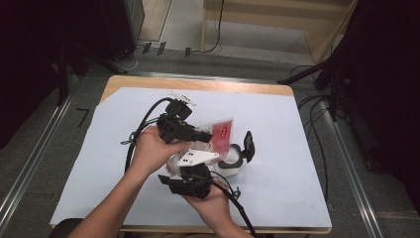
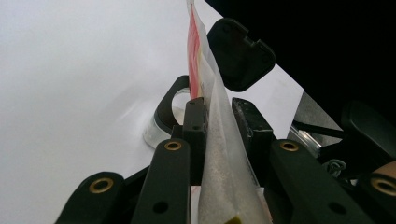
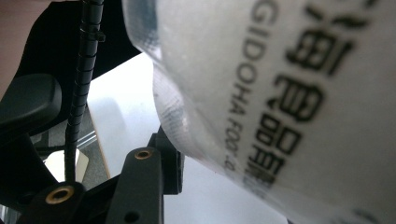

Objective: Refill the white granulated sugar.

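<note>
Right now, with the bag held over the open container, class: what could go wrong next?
1. The clear bag sits edge-on between the left gripper fingers, so it may slip.
2. Its mouth may miss the container, spilling the white grains onto the white sheet.
3. The flip lid stands close by and could be knocked.

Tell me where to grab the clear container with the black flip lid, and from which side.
Take the clear container by its round wall, probably from the open table side on its right. Its black lid stands hinged open above the rim at the back right, and the bag held in the left tongs crowds its left, so coming in from the top or left looks awkward.
</note>
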